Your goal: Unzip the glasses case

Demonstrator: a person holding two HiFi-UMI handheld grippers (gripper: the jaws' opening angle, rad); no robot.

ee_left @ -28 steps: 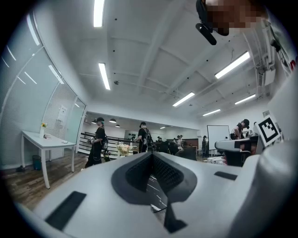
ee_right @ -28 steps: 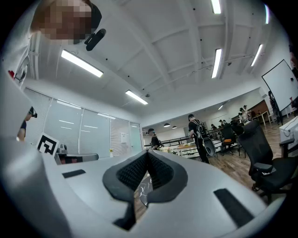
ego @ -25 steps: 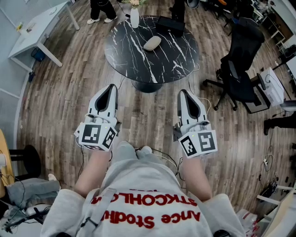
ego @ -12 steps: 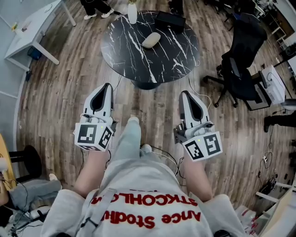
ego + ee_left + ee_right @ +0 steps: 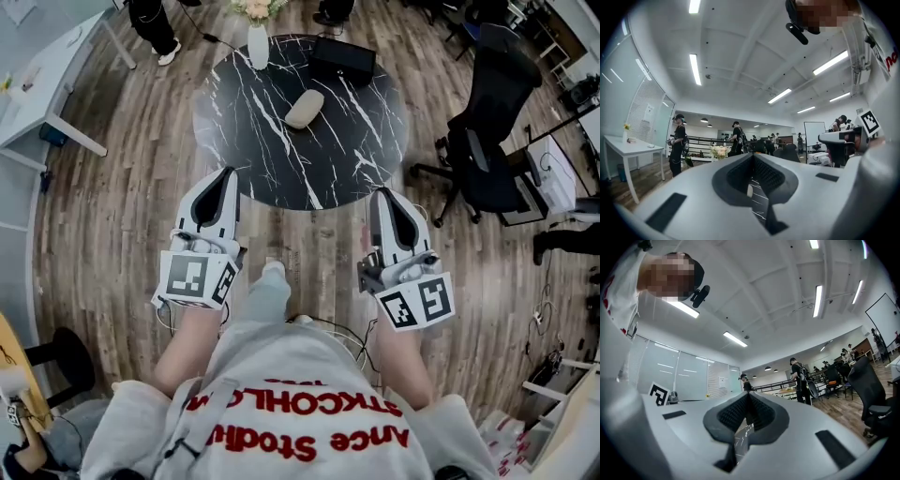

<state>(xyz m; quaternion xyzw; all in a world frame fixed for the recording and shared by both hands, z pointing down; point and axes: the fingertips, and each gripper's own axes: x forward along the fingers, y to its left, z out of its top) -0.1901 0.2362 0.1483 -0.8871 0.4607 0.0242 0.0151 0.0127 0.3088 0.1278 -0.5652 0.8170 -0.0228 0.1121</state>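
Seen from above, a person in a grey shirt with red lettering holds a tool in each hand, side by side and pointing forward. The left gripper [image 5: 225,174] has its jaws pressed together with nothing between them. The right gripper [image 5: 382,194] is likewise closed and empty. Both tips sit at the near edge of a round black marble table [image 5: 361,141].

Further in, near the table's middle, lies the glasses case [image 5: 305,109], a pale oval pouch, well apart from both tools and untouched. Behind it stand a white vase [image 5: 258,45] of flowers and a flat black box [image 5: 343,60].

This looks like the approach stage; the unzipping has not begun. Next, both tools likely need to reach over the table and spread their jaws, one to steady the case and the other to pinch the zip pull, which is too small to make out here.
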